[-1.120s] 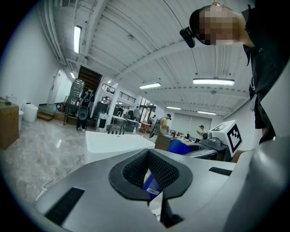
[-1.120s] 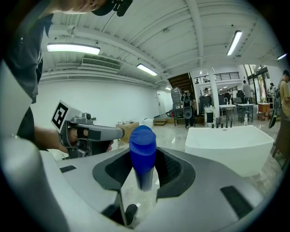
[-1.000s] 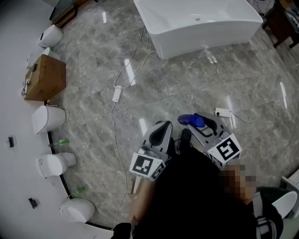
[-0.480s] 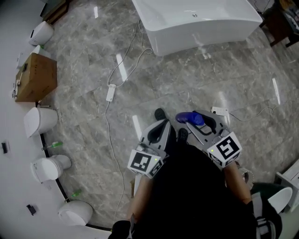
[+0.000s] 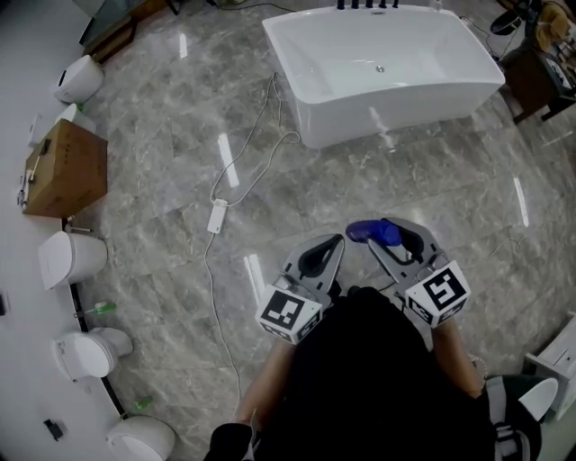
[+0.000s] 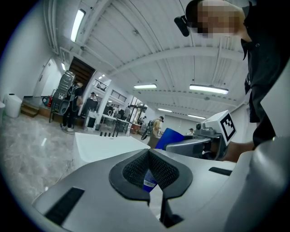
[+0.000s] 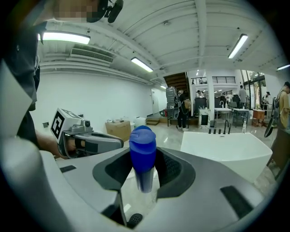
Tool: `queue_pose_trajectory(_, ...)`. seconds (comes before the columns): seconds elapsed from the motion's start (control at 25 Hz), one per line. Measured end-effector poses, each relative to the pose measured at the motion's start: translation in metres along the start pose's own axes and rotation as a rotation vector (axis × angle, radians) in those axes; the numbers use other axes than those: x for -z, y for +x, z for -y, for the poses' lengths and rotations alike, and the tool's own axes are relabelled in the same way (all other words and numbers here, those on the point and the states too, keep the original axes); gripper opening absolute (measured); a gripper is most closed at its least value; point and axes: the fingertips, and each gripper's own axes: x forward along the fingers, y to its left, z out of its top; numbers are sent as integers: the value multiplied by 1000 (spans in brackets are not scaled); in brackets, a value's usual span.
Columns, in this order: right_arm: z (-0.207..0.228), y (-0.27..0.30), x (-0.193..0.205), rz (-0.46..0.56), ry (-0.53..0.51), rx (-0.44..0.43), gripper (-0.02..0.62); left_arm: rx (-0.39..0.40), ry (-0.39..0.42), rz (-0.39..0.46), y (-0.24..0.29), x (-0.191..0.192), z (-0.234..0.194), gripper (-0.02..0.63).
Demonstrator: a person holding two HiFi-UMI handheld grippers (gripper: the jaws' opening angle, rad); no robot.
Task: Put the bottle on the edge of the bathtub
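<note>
- The right gripper [image 5: 387,236] is pinching the bottle [image 5: 367,232]; in the right gripper view its 2 jaws press against the bottle's sides just under the blue cap.
- In that view the bottle [image 7: 142,156] stands upright, with the cap above the jaws and a clear lower body below them.
- The left gripper [image 5: 334,242] holds nothing. In the left gripper view its 2 dark pads meet at their tips, so the left gripper [image 6: 148,154] is pressed together.
- Both grippers are held side by side in front of the person, who wears black, and the left one sits just beside the bottle's cap.
- The bottle is in the air over the grey marble floor [image 5: 450,180], well apart from the white bathtub [image 5: 396,112], with bare floor between them.
- The bathtub lies at the top of the head view, with dark taps [image 5: 364,4] at its far end.
- A white cable [image 5: 261,144] runs across the floor from beside the tub to a small white block [image 5: 216,216].
- A brown cardboard box [image 5: 63,167] stands by the left wall, and white toilets [image 5: 72,257] are lined up along that wall.
- In the right gripper view the bathtub [image 7: 226,145] is ahead and to the right of the jaws.
</note>
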Motion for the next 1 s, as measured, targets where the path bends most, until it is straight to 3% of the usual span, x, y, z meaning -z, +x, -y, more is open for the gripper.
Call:
queue_pose_trajectory(0.24,1,57,-13,-18,5,-17,155,-59,-26,-28,-10,2,-64,12)
queue_pose_trajectory(0.64,5,135,-14,-128,-35,-141,155,-218,-116,-18,-37,7,-136,12)
queue_pose_trajectory(1.0,37,234,-21,-202,-88,-250,155,-335,-170,-22,-21,-9,-213,12)
